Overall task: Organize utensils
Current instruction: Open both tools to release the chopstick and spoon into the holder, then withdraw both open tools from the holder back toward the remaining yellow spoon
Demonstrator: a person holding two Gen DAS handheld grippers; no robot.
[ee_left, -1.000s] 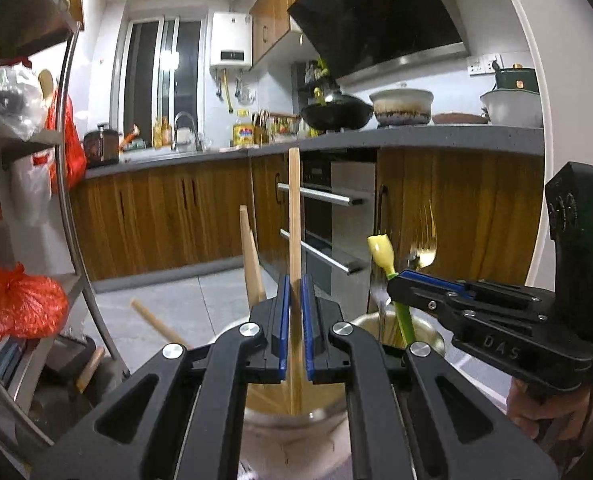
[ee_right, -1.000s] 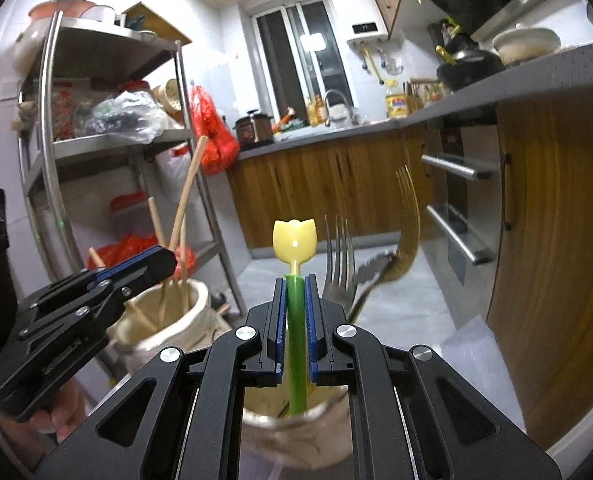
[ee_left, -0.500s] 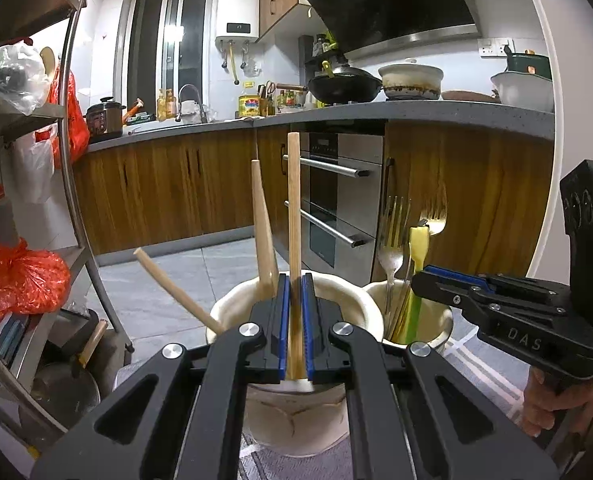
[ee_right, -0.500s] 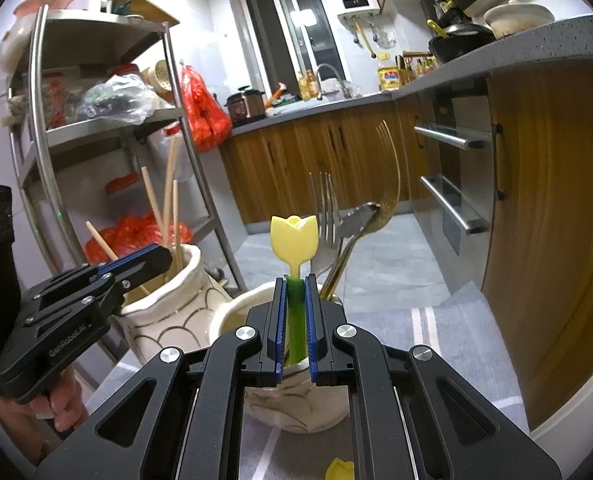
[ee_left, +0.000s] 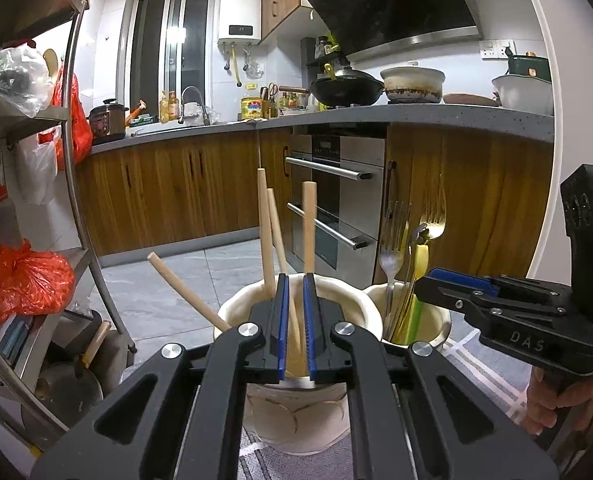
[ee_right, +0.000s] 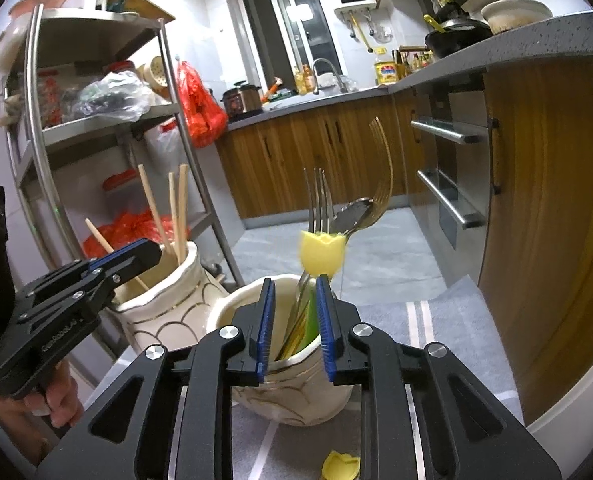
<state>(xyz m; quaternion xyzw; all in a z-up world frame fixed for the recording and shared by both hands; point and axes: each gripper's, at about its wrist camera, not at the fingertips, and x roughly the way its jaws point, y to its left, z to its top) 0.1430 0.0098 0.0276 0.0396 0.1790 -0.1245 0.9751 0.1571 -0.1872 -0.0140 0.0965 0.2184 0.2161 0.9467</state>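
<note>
In the left wrist view the left tongs (ee_left: pixel 294 328) sit at lower centre of the frame, their blue pads a narrow gap apart; a wooden chopstick (ee_left: pixel 308 232) rises just behind the right pad, and whether the pads still touch it cannot be told. Their jaws are just over the mouth of a cream ceramic jar (ee_left: pixel 296 412), which holds three more chopsticks: two upright ones at centre (ee_left: pixel 265 232) and one leaning out toward the left of the frame (ee_left: pixel 186 290). Just to the right of that jar stands a second cream jar (ee_left: pixel 436 328) with a silver fork (ee_left: pixel 392 248), a gold fork (ee_left: pixel 434 216) and a green-handled utensil (ee_left: pixel 414 312) standing in it. The right tongs (ee_left: pixel 436 280) reach in from the right edge of the frame, above that second jar, held by a hand (ee_left: pixel 552 404) at lower right. In the right wrist view the right tongs (ee_right: pixel 294 328) are opening, the pads standing clear of the green handle (ee_right: pixel 308 326), which sits between them inside the jar (ee_right: pixel 296 396); its yellow tulip-shaped top (ee_right: pixel 321 254) stands just above the pads, with the forks and a spoon (ee_right: pixel 352 212) behind it. A small yellow piece (ee_right: pixel 341 465) lies on the grey striped mat (ee_right: pixel 416 320) at bottom centre. The chopstick jar (ee_right: pixel 164 312) is at left of the frame, the left tongs above it.
</note>
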